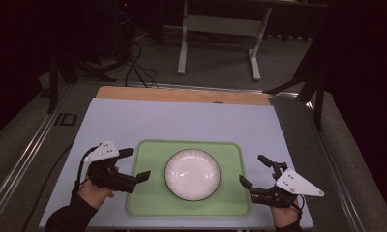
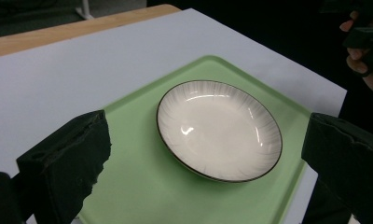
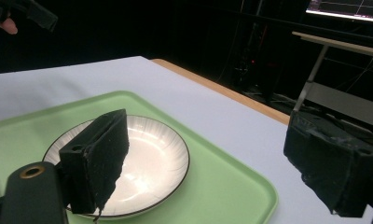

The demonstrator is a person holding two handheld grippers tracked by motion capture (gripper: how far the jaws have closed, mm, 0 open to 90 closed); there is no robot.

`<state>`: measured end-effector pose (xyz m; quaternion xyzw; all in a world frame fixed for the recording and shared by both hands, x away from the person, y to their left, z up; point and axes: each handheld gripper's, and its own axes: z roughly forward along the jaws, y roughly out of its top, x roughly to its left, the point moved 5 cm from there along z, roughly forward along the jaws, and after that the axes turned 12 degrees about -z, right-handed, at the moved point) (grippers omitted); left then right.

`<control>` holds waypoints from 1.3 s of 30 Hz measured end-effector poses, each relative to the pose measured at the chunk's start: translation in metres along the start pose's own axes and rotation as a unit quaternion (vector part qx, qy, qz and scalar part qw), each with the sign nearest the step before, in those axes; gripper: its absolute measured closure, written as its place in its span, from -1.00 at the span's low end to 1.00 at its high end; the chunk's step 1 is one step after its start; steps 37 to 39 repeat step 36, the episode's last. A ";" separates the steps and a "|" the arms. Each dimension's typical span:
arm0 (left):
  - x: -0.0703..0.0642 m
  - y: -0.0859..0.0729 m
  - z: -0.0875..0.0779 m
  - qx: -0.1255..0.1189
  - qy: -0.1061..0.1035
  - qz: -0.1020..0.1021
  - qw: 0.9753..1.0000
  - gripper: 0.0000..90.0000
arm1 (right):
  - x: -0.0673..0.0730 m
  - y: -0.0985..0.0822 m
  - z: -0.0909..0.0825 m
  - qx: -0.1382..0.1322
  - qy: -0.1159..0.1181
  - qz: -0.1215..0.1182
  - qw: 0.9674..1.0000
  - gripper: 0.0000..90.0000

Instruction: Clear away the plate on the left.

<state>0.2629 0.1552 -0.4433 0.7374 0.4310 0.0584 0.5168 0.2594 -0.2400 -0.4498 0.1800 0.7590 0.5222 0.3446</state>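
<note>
Meanwhile, both wide-open, empty grippers, left (image 1: pixel 134 165) and right (image 1: pixel 255 170), flank a glossy, breakable plate (image 1: pixel 192 174), best gripped by its rim.

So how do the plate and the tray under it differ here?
The plate is round, glossy white with a thin dark rim and faint ribbing; the tray is a rounded rectangle, matte pale green. The plate is the smaller and sits centred on the tray, which lies on the white mat. Both are shallow, hold nothing else, and are untouched by either tool.
</note>
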 end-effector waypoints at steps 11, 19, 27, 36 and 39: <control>0.010 -0.021 0.003 -0.015 -0.012 0.014 1.000 -0.97 | 0.000 -0.001 0.001 0.003 0.002 0.002 1.000 -0.69; 0.011 -0.029 0.005 -0.036 -0.032 0.034 0.998 -0.97 | 0.001 -0.004 0.002 0.009 0.006 0.003 1.000 -0.70; 0.006 -0.037 0.012 -0.024 -0.038 0.053 0.998 -0.97 | 0.001 -0.005 0.003 0.011 0.008 0.007 1.000 -0.70; 0.002 -0.045 0.020 -0.010 -0.052 0.073 0.996 -0.97 | -0.001 -0.008 0.003 0.012 0.012 0.016 1.000 -0.69; 0.002 -0.045 0.020 -0.010 -0.052 0.073 0.996 -0.97 | -0.001 -0.008 0.003 0.012 0.012 0.016 1.000 -0.69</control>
